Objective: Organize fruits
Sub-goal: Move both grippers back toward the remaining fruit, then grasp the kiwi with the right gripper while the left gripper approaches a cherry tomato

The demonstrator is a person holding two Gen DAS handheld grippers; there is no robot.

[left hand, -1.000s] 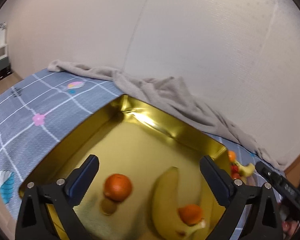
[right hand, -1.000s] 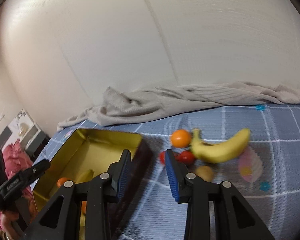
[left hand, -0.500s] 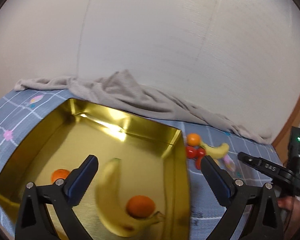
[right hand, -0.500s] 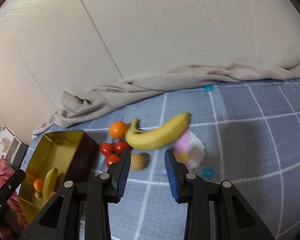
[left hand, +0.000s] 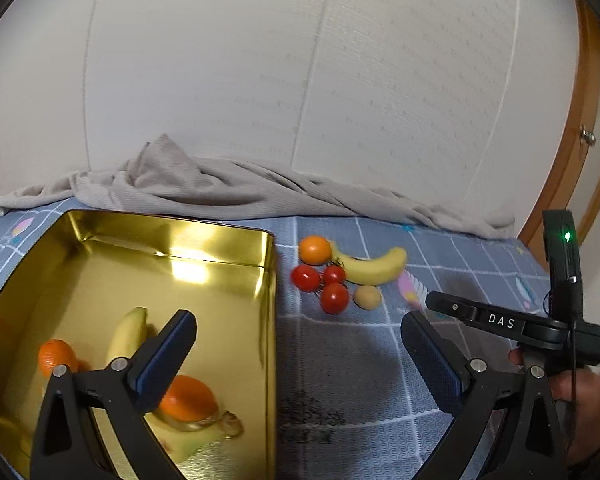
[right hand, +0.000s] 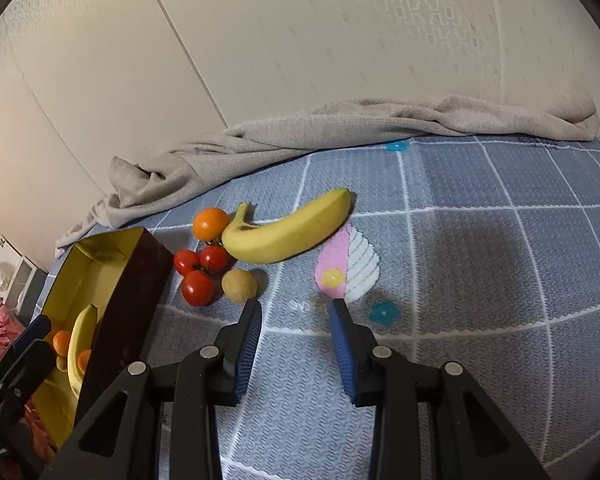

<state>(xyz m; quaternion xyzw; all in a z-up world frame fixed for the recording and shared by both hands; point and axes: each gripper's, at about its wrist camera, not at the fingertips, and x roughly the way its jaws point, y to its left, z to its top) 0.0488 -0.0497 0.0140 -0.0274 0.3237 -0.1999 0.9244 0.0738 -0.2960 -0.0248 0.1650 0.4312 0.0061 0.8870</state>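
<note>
While the left gripper (left hand: 298, 354) is hovering with fingers spread wide, empty, over the gold tin's (left hand: 270, 304) right wall, the right gripper (right hand: 294, 306) is hanging part-open, empty, near the loose banana (right hand: 288, 230), tomatoes (right hand: 198, 270) and orange (right hand: 211, 223) on the surface.

Warm, even indoor light; both fisheye views sharp at the centre and bent at the rim.

Light fell from above, leaving soft dark shadows on the blue checked cover (right hand: 480, 240) under the fingers (right hand: 252, 332), another beside the gold tin (left hand: 270, 264). The tin's inner wall threw bright glare patches in the left view. The wall (left hand: 300, 80) was evenly lit and its seams curved. Black vignette filled the corners of both frames. Fruit inside the tin looked slightly soft; the loose banana (right hand: 288, 228) was crisp.
</note>
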